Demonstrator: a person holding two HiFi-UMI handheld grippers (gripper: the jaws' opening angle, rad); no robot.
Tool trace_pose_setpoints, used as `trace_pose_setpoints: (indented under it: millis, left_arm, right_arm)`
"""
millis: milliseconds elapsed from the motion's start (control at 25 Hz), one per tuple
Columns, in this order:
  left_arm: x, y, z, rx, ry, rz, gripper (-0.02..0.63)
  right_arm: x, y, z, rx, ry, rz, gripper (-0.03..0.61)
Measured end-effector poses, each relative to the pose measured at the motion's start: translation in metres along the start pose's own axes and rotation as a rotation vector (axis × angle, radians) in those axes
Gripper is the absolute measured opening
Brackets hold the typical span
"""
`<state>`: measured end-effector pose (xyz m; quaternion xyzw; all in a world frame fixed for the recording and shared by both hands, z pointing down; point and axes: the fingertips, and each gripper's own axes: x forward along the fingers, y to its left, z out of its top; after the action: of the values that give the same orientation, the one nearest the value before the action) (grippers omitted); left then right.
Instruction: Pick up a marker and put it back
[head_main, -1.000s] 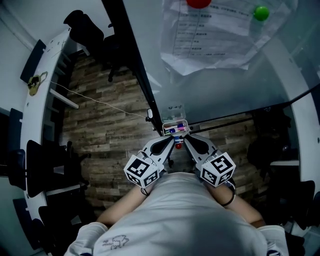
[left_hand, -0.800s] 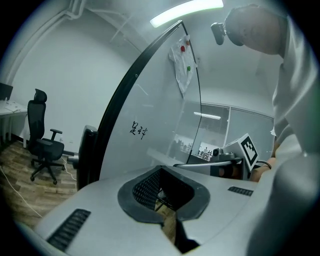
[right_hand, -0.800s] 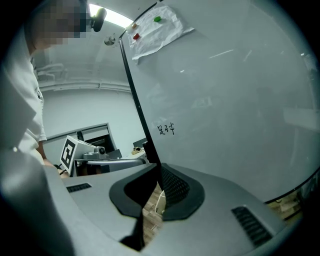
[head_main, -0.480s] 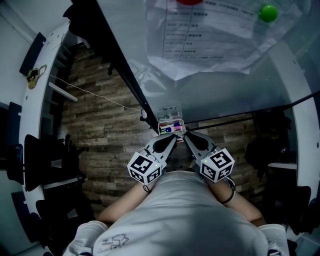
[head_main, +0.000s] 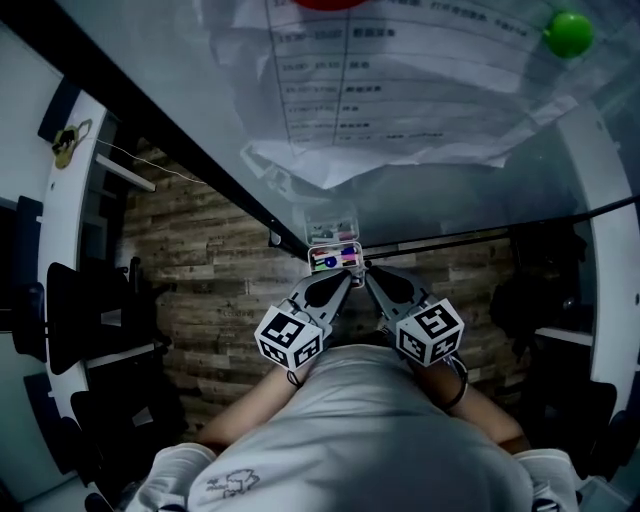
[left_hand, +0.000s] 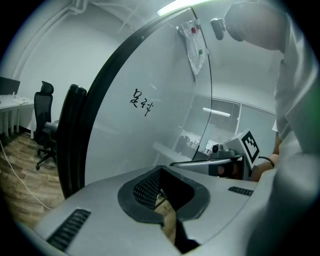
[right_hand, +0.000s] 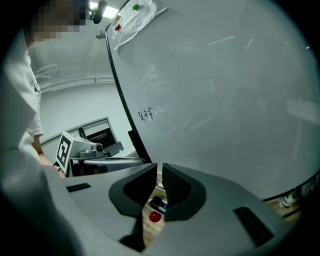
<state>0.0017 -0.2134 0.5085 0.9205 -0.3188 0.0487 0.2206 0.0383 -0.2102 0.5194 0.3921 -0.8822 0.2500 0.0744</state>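
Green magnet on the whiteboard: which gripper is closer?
Right. The right gripper is low and left of the green magnet; the left gripper sits beside it, further left still. Both are far below the magnet.

The markers lie flat and packed side by side inside the small clear tray, showing blue, green and pink ends. One marker there is dark-bodied with a blue end, lying level.
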Motion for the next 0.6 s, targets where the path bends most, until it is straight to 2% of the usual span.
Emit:
trace_pose_setpoints:
  millis: [320, 600]
  left_arm:
    - [0.012, 0.008, -0.012, -0.015, 0.039, 0.017, 0.006]
    - [0.018, 0.007, -0.013, -0.01, 0.051, 0.015, 0.006]
  right_arm:
    - [0.01, -0.015, -0.012, 0.031, 0.043, -0.003, 0.072]
    - [0.016, -0.024, -0.019, 0.041, 0.077, 0.0, 0.095]
